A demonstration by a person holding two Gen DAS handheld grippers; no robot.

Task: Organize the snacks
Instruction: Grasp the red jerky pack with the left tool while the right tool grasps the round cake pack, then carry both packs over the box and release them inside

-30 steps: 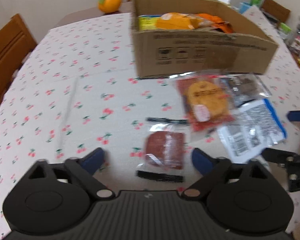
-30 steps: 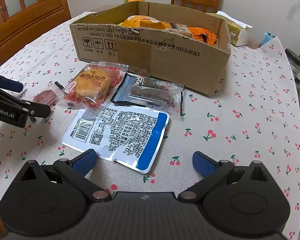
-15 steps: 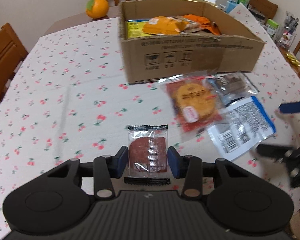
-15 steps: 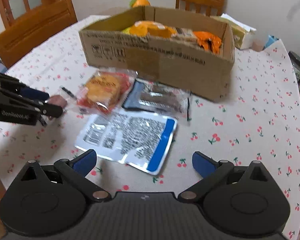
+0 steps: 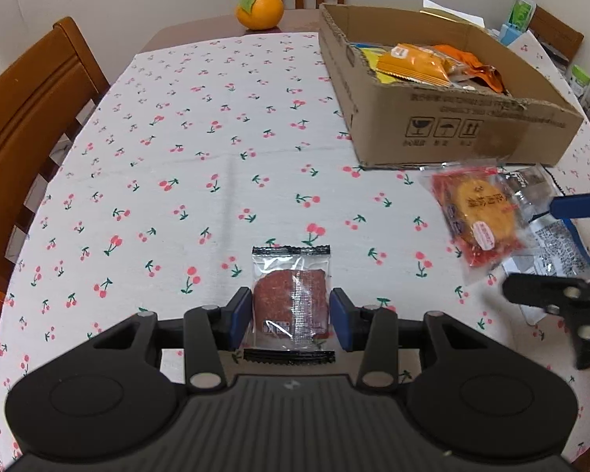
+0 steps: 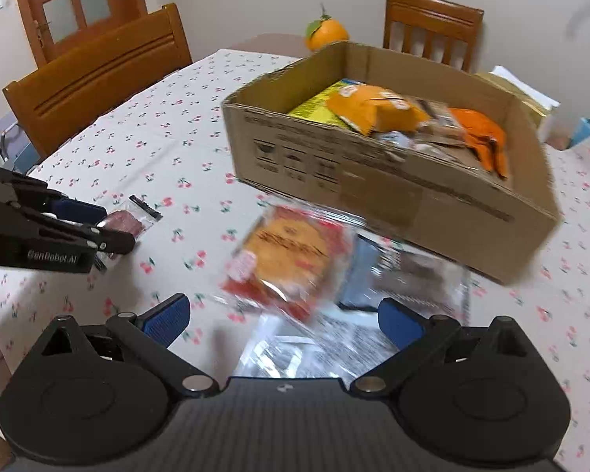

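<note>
Nearest, the left gripper (image 5: 291,316) pinches the small clear packet of red snack (image 5: 291,299) by its side edges, light, crinkly and probably slippery, low over the tablecloth (image 5: 200,165), while the right gripper (image 6: 283,314) gapes empty short of the cardboard box (image 6: 393,192).

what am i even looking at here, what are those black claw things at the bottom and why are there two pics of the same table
Those are two handheld grippers, pincers that a person squeezes, one per hand. Each carries a wide-angle camera looking along its fingers, so you get two views of one table.

In the left camera's picture, the left gripper is shut on a small clear packet of reddish snack.

In the right camera's picture, the right gripper is open and holds nothing. Below it lie a red-wrapped round cake, a dark packet and a white-and-blue pouch.

A cardboard box already holds snacks. All this sits on a cherry-print tablecloth, with an orange at the far end.
</note>
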